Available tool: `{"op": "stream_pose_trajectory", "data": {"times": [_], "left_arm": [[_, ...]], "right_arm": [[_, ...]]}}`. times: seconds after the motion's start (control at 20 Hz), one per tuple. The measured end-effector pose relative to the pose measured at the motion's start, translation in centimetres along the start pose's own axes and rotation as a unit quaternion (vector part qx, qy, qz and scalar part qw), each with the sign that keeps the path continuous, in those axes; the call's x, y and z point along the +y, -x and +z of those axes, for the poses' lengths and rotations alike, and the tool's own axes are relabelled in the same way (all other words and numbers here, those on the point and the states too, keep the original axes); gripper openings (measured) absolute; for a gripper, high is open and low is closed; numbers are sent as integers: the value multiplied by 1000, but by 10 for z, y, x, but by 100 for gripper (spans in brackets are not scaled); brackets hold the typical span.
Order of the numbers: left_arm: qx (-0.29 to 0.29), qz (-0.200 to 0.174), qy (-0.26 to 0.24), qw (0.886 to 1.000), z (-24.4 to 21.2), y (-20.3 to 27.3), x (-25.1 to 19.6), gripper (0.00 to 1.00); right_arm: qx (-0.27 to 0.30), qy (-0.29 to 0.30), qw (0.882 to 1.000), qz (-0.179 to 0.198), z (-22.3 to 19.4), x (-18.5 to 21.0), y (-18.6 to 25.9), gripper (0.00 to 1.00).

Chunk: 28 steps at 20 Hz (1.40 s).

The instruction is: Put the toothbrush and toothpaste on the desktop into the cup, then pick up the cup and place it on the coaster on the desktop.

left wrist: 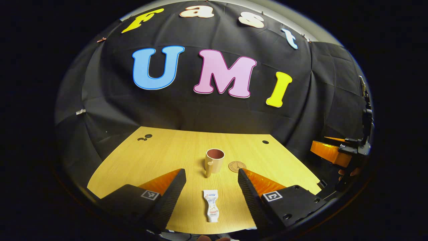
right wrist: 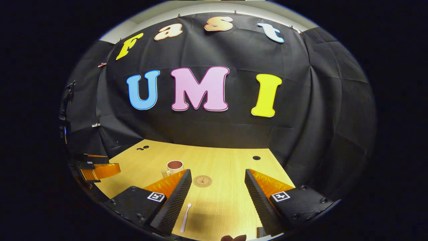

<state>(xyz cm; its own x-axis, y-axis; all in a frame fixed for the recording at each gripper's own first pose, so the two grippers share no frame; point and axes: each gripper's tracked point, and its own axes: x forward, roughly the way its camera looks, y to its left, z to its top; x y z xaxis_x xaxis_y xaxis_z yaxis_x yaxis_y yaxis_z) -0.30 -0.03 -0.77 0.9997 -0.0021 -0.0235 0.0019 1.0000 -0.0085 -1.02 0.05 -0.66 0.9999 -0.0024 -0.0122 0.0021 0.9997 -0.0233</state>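
Evidently nothing had been grasped: both the left gripper (left wrist: 211, 187) and right gripper (right wrist: 217, 190) were held wide. The toothpaste (left wrist: 211, 210) and toothbrush (right wrist: 185, 217) lay flat on the desktop (left wrist: 150, 157), short of the cup (left wrist: 214, 160) beside the coaster (left wrist: 236, 166); a lowering onto each seemed called for.

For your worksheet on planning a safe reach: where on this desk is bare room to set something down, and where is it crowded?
Free: the left stretch of the desk, from the cup to the left edge, and the far strip behind the cup. Crowded: the near middle, where cup, coaster, toothpaste and toothbrush lie close together.
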Motion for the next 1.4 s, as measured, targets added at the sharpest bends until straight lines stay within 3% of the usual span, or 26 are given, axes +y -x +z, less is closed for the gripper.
{"op": "stream_pose_trajectory", "data": {"times": [0.3,0.55,1.0,1.35,1.4], "left_arm": [[14,-6,-5,1000,-9,-5,-2,96],[86,-9,-10,996,-53,-19,-10,96],[214,7,-10,977,-153,-66,-16,90],[263,39,4,964,-186,-107,0,84],[269,41,6,962,-192,-113,0,79]], "right_arm": [[6,0,1000,0,-3,1,-3,98],[18,1,1000,2,-15,3,-5,98],[70,13,997,34,-74,14,-14,98],[120,5,991,52,-112,14,-24,98],[127,1,991,51,-116,13,-26,99]]}}
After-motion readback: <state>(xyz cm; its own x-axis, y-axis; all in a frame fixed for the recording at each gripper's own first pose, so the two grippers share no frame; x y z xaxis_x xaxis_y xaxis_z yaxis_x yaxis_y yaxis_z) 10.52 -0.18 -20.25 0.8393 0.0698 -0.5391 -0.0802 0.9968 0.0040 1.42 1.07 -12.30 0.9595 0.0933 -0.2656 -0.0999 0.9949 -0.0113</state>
